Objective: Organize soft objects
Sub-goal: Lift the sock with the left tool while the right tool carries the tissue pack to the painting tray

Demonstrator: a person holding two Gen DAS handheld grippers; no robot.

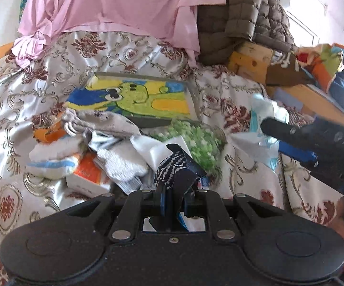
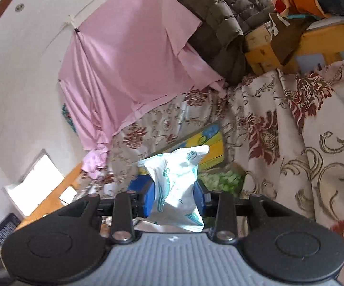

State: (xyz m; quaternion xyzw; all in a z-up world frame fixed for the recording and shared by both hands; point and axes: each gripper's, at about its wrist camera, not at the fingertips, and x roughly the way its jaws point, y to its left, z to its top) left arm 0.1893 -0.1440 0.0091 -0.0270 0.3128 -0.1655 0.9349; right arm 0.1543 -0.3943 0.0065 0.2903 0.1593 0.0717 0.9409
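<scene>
The left gripper [image 1: 172,205] pinches a dark dotted cloth [image 1: 174,166] just above a heap of towels [image 1: 122,157], while the right gripper [image 2: 174,200] clamps a white packet [image 2: 176,181], probably tissues, with the cartoon mat [image 1: 134,97] and floral bedspread [image 1: 219,90] beyond.

We see the left hand-held gripper [image 1: 172,205] as matte black: two round housings, silver rivets, one small centre screw, blue pads. The right hand-held gripper [image 2: 175,196] matches it, with a ribbed grey body behind blue pads.
</scene>
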